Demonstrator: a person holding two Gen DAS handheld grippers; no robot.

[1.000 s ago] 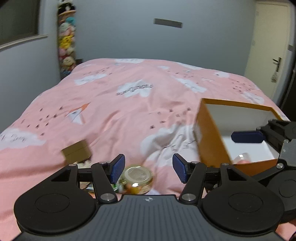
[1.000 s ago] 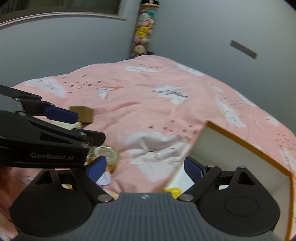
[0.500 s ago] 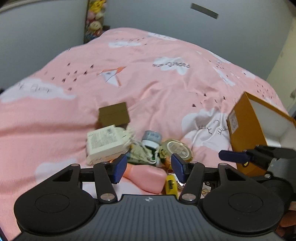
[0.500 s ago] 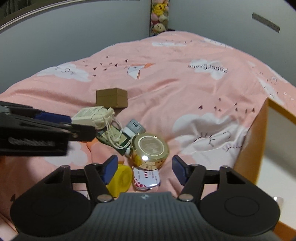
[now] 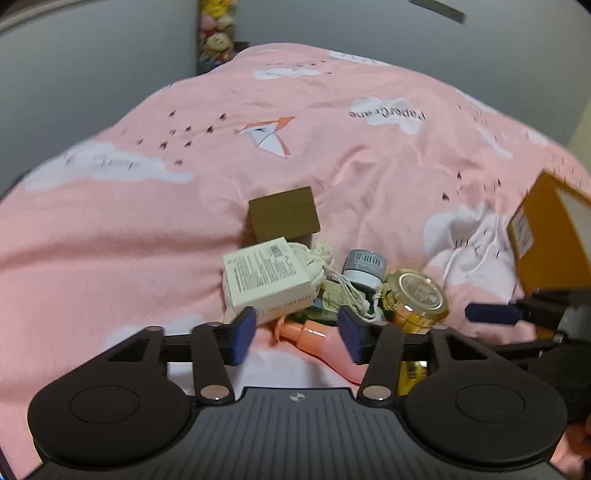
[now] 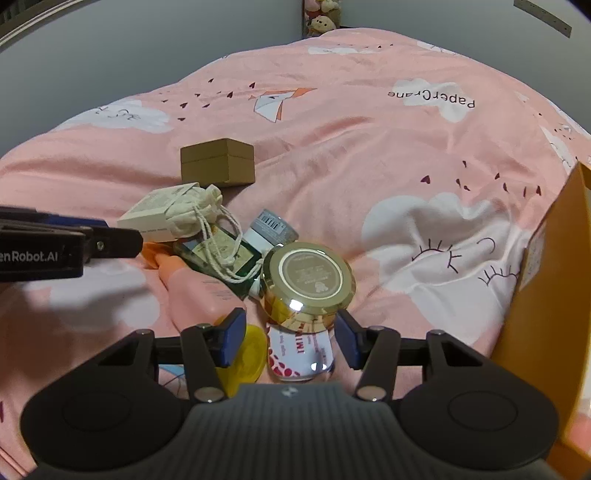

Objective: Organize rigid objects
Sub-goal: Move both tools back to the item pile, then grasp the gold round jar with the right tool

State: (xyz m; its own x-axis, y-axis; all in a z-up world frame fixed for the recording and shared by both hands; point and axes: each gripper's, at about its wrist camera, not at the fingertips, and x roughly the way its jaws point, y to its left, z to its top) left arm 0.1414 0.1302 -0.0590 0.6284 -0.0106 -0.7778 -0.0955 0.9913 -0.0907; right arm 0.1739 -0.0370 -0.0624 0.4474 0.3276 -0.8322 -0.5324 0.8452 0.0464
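A pile of small objects lies on the pink bedspread: a brown cardboard box, a white carton, a cloth drawstring pouch, a grey-capped jar, a gold-lidded jar, a pink bottle, a green box, a yellow item and a red-and-white can. My left gripper is open over the pink bottle. My right gripper is open around the gold jar's base and the can.
An orange storage box with a white inside stands to the right of the pile. Grey walls and a column of plush toys are beyond the bed.
Both grippers have tilted down and moved left from the orange box toward the pile. The objects now sit closer to both sets of fingers. Both grippers have stayed open.
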